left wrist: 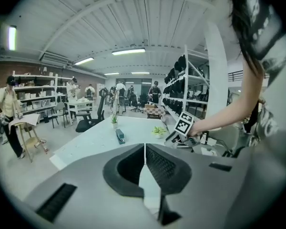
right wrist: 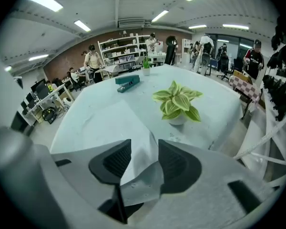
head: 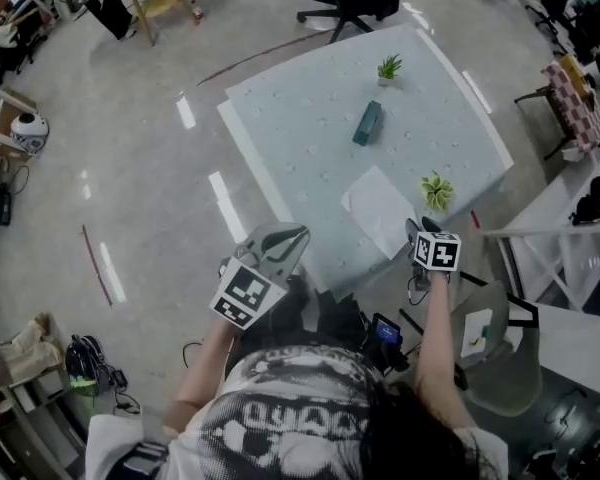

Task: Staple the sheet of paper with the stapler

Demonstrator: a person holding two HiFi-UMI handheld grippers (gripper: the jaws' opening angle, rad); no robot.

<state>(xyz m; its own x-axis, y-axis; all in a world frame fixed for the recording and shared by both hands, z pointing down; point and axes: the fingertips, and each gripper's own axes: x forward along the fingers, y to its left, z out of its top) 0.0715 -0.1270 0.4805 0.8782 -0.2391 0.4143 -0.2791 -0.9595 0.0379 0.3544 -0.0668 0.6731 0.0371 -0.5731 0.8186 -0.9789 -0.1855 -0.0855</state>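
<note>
Standing apart, the jaws of the right tool [right wrist: 145, 149] frame the near corner of the sheet of paper [right wrist: 105, 123], which shows in the gap between them. Whether either jaw touches the paper cannot be told. From the head view this tool [head: 420, 230] sits at the near edge of the table [head: 300, 138], right at the closest corner of the sheet [head: 380, 208], which lies flat and stretches away ahead of the tool.

Just ahead and to the right of the right tool stands a small potted plant [right wrist: 177, 101], beside the paper's right edge. The stapler [right wrist: 127, 84] lies well beyond the sheet, ahead and slightly left of this tool, apart from the paper. A 2nd small plant [right wrist: 146, 65] stands farther still, near the table's far side.

The left tool [left wrist: 144, 149] has its jaws pressed together with nothing between them. It is held off the table's near corner [head: 290, 240], well short of the stapler [left wrist: 120, 137], which lies straight ahead of it on the table.
</note>
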